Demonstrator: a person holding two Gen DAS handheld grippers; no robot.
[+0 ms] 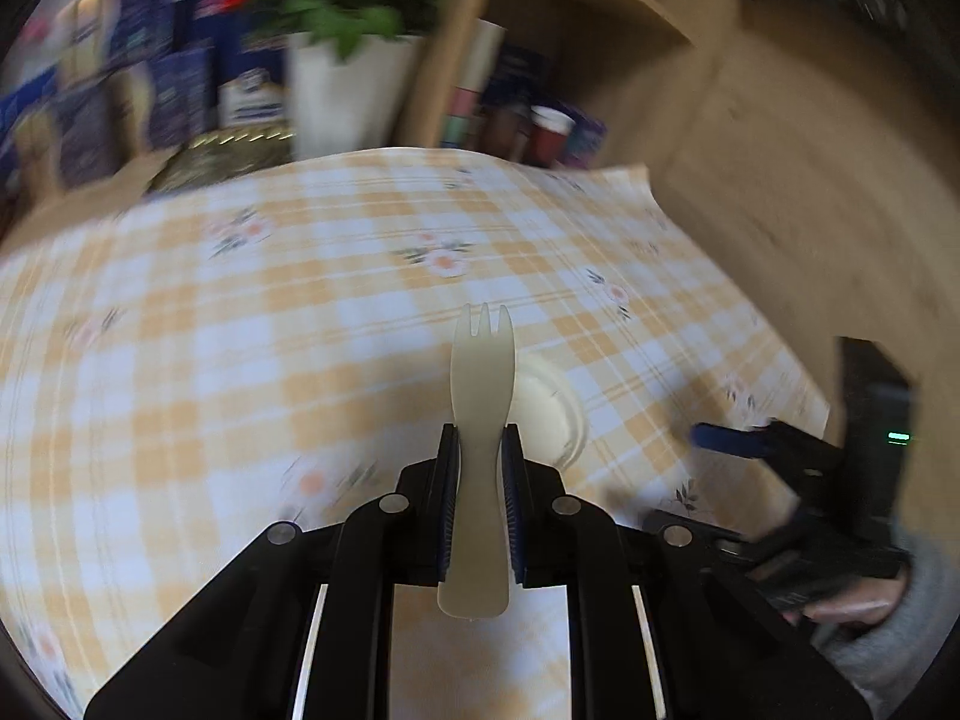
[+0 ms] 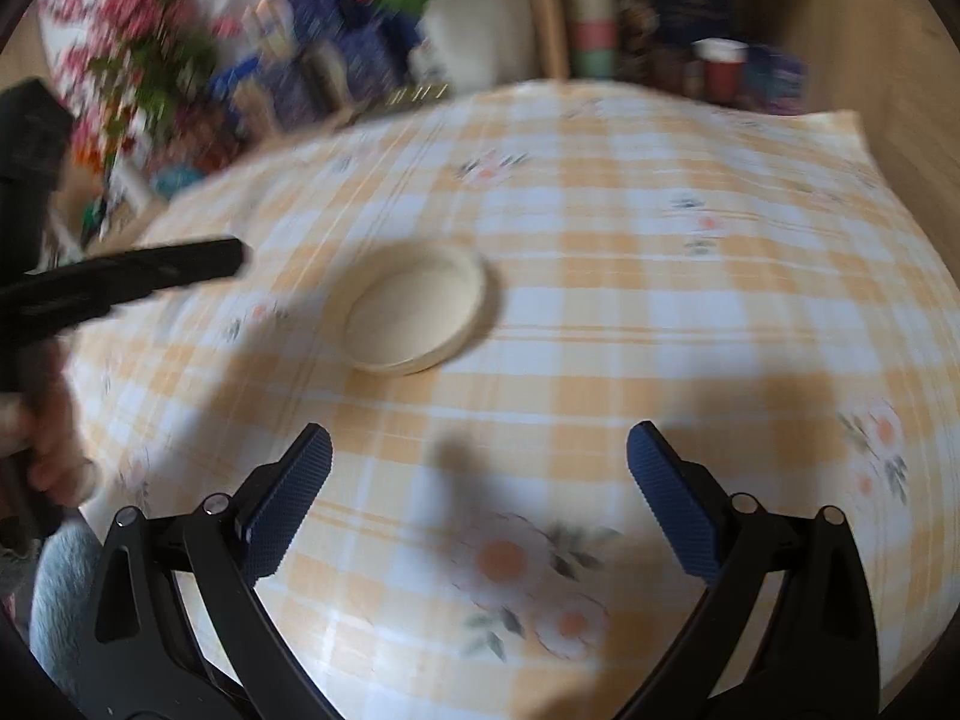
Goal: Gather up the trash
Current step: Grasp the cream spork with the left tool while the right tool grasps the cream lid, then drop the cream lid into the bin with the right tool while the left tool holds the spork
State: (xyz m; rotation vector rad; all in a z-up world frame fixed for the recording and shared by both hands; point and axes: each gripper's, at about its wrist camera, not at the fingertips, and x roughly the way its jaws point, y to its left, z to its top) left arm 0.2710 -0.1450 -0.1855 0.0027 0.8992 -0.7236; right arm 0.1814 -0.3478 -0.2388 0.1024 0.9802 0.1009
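Left gripper (image 1: 480, 450) pinched a pale plastic spork (image 1: 480, 372) by its thin handle, up above the checked tablecloth (image 1: 240, 330). Right gripper (image 2: 480, 480) was wide open near the round lid (image 2: 420, 306). One quick swing could make the spork slip out

both wrist views look steeply down, close over the checked tablecloth (image 1: 240, 360), sharing the round lid (image 2: 414, 309)

We see the shallow round cream lid (image 2: 417, 307) lying on the yellow checked tablecloth (image 2: 660, 276), with the white flower pot (image 2: 480, 42) behind it at the cloth's far edge.
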